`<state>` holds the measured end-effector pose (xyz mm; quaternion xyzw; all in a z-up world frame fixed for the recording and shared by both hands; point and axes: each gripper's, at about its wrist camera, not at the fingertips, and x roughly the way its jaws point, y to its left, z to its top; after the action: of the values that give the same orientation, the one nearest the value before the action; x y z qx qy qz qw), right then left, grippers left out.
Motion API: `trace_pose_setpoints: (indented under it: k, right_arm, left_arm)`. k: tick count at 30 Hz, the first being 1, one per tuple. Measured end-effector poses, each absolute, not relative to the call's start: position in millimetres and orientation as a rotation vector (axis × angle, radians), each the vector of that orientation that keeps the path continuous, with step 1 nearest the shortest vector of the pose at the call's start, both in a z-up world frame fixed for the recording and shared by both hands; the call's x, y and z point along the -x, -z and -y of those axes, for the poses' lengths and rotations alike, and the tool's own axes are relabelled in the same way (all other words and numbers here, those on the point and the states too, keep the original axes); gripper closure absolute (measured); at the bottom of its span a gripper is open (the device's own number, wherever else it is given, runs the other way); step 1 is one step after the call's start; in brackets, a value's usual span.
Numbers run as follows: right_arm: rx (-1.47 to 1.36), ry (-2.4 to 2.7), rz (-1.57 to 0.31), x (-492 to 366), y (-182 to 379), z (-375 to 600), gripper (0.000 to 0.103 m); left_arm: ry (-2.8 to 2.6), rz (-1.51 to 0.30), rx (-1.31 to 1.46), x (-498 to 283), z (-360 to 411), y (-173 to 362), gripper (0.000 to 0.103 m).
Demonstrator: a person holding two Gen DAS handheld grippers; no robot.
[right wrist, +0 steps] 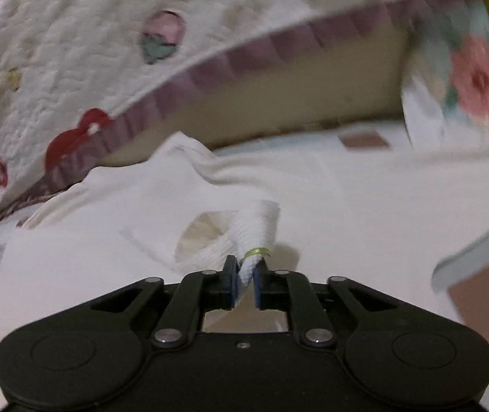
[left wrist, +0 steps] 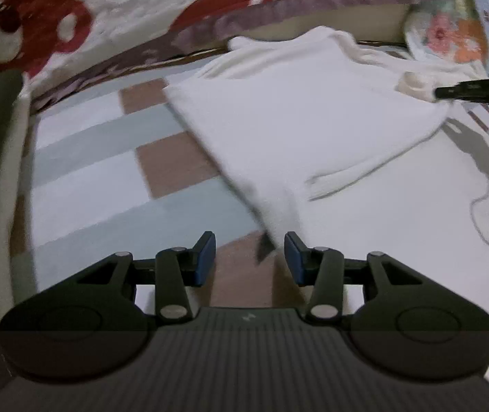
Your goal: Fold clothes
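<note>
One white garment (left wrist: 299, 110) spread flat on the checked sheet (left wrist: 100, 171), top end near the far edge by the quilt (left wrist: 134, 7). Left gripper (left wrist: 249, 257) spread, two blue pads (left wrist: 206, 257) either side of the garment's near corner, not pressing it. Right gripper (right wrist: 244, 285) pinching one ribbed cuff (right wrist: 254, 237), lifted off the sheet and curled into a loop. One floral pillow (right wrist: 471, 79) at the far right corner.
</note>
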<state>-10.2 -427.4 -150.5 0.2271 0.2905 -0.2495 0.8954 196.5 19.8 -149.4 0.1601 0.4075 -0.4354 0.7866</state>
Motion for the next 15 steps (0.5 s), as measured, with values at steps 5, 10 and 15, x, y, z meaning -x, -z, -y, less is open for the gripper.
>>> trace_pose_setpoints:
  k: [5,10,15]
  right_arm:
    - [-0.542,0.533,-0.586,15,160,430,0.086]
    - [-0.636,0.589,-0.585,22,171,433,0.069]
    - [-0.673,0.591,-0.582,26,177,436,0.062]
  left_arm:
    - [1.0,-0.813,-0.419,-176,-4,148,0.054]
    - [0.941,-0.779,-0.546,-172,31,159,0.048]
    - [0.857,-0.753,-0.571,-181,47,172,0.047]
